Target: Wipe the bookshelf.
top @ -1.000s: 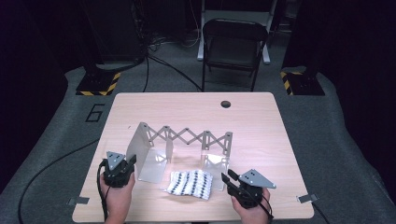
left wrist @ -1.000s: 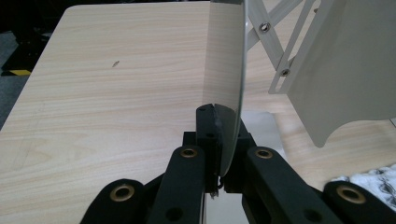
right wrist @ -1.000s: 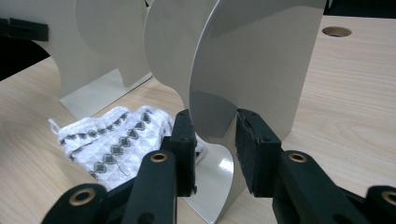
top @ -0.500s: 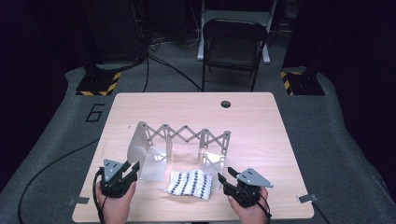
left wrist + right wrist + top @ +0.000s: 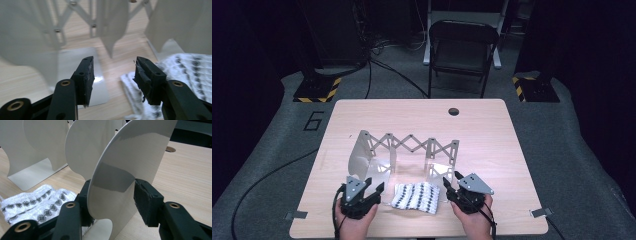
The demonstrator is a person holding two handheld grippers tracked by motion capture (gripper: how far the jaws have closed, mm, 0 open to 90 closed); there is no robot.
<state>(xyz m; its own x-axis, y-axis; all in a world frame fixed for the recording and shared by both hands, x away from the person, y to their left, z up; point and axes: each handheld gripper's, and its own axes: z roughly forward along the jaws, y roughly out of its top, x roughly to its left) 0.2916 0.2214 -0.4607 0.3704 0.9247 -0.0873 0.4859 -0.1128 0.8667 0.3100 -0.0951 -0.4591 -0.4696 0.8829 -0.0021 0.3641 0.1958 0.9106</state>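
A folded white cloth with a black pattern (image 5: 416,196) (image 5: 185,67) (image 5: 37,200) lies at the table's near edge, in front of a white metal scissor rack (image 5: 409,145) with upright plates. My left gripper (image 5: 375,185) (image 5: 113,67) is just left of the cloth; its jaws have just been opening and stand open over bare wood, with nothing between them. My right gripper (image 5: 451,180) (image 5: 112,187) is at the cloth's right end. Its jaws have just been opening too, and they stand open astride the rack's rightmost plate (image 5: 135,152), without clamping it.
The rack's left end plate (image 5: 358,160) and its flat foot (image 5: 72,57) stand close to my left gripper. The wooden table (image 5: 492,145) has a cable hole (image 5: 454,111) at its far side. A black folding chair (image 5: 462,45) stands beyond it.
My left gripper has opened and moved right, toward the cloth's left end. My right gripper has opened wider and stayed about where it was. The cloth lies flat on the table.
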